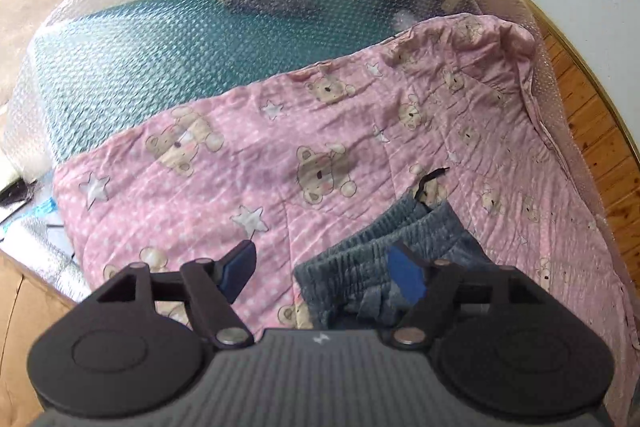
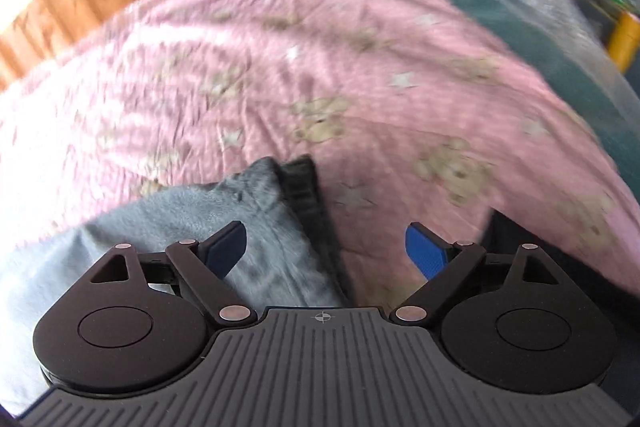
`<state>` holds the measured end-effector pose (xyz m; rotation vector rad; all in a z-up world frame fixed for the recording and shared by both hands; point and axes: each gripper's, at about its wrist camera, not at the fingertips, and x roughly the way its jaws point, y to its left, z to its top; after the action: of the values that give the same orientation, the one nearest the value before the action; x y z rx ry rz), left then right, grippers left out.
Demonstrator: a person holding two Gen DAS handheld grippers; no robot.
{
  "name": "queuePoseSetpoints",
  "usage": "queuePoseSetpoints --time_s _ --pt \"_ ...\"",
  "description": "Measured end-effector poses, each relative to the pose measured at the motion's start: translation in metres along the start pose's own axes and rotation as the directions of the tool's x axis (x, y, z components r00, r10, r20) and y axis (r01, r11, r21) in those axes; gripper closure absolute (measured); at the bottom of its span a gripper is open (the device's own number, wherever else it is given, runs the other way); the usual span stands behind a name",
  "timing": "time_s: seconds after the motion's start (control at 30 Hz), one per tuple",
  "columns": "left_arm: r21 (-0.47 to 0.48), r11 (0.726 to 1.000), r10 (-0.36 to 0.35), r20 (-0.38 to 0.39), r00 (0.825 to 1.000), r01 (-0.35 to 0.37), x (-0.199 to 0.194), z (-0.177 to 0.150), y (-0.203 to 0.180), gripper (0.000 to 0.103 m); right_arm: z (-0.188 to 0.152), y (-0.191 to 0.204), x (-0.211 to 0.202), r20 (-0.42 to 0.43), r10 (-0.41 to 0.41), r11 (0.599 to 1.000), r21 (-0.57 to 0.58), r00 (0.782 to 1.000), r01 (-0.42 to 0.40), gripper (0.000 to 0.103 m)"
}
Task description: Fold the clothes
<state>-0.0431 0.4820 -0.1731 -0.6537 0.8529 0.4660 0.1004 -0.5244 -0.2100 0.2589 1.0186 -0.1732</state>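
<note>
Left wrist: ribbed grey trousers (image 1: 384,251), quilted pink blanket (image 1: 280,155)

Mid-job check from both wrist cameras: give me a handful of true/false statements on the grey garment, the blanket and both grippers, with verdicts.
1. The left gripper is clamped on the grey garment. False: its jaws stand apart and the pads do not press on the cloth.
2. The grey garment lies on a pink blanket printed with bears and stars. True.
3. The right gripper is open. True: nothing is pinched between its pads.
4. The blanket is plain blue. False: it is pink and patterned.
5. In the left wrist view a gathered, ribbed waistband with a dark drawstring shows on the garment. True.
6. The garment hangs in the air. False: it rests on the blanket.
</note>
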Motion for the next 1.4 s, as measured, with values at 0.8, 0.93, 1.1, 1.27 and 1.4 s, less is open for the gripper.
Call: queuePoseSetpoints --time_s 0.8,0.93,1.1,1.27,1.4 --pt "0.192 0.979 -0.054 -0.056 0.997 0.064 0.051 -0.002 -0.077 0.086 0.023 0.034 0.009 -0.047 0.109 0.993 -0.048 0.993 -0.111 0.090" --pt "0.162 0.982 -0.105 0.063 0.992 0.094 0.011 0.031 -0.090 0.087 0.039 0.043 -0.027 0.028 0.159 0.986 -0.047 0.987 -0.158 0.090" --pt "0.232 0.969 -0.121 0.147 0.982 0.085 -0.020 0.090 -0.123 0.087 0.069 0.063 -0.064 0.099 0.222 0.974 -0.069 0.970 -0.216 0.091" --pt "0.294 0.956 -0.062 0.133 0.989 0.020 0.002 0.150 -0.150 0.086 0.103 0.087 -0.063 0.115 0.249 0.968 -0.049 0.962 -0.245 0.091" --pt "0.331 0.944 0.002 0.028 1.000 -0.011 0.073 0.164 -0.156 0.084 0.111 0.099 -0.006 0.027 0.186 0.983 -0.003 0.982 -0.186 0.091"
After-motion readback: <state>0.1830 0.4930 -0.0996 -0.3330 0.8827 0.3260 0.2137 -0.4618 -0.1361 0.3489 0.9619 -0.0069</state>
